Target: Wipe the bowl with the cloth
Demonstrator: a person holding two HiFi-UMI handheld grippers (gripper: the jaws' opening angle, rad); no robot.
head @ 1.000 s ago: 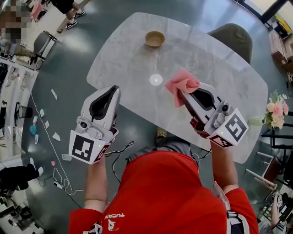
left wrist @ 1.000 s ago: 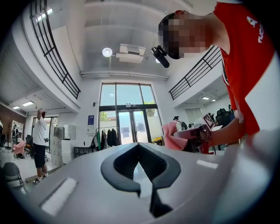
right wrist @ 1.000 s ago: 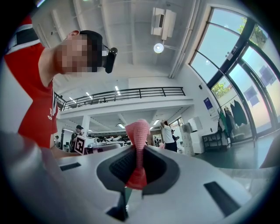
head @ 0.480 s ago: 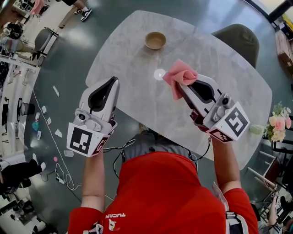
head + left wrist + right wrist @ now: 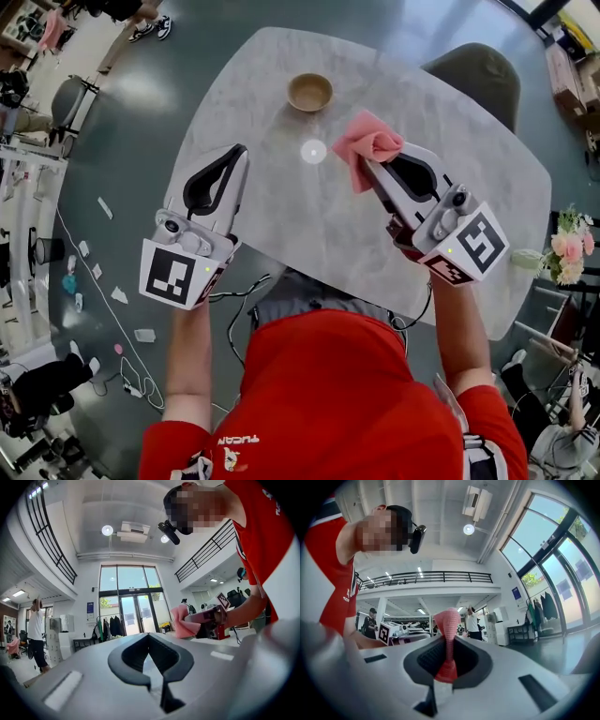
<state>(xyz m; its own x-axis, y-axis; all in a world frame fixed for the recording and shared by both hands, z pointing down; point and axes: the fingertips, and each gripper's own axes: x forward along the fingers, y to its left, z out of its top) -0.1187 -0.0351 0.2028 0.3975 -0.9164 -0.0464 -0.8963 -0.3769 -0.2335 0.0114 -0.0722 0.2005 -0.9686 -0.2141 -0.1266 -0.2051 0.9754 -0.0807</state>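
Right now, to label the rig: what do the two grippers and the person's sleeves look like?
The left gripper and right gripper are pale grey wedges, fingers lined black, each ending in a cube of black square markers. Short red sleeves.

a green chair [image 5: 478, 80] stands at the pale marble table [image 5: 469, 169]; pink flowers [image 5: 567, 248] near its right edge.

The person wears a red short-sleeved shirt [image 5: 328, 394] with small white lettering [image 5: 234, 441] on it. The left gripper [image 5: 239, 152] and right gripper [image 5: 373, 169] have pale grey shells, black-lined fingers [image 5: 211, 187], and a cube [image 5: 175, 279] of black-and-white square markers at the rear. Thin black cables [image 5: 246, 302] trail from both.
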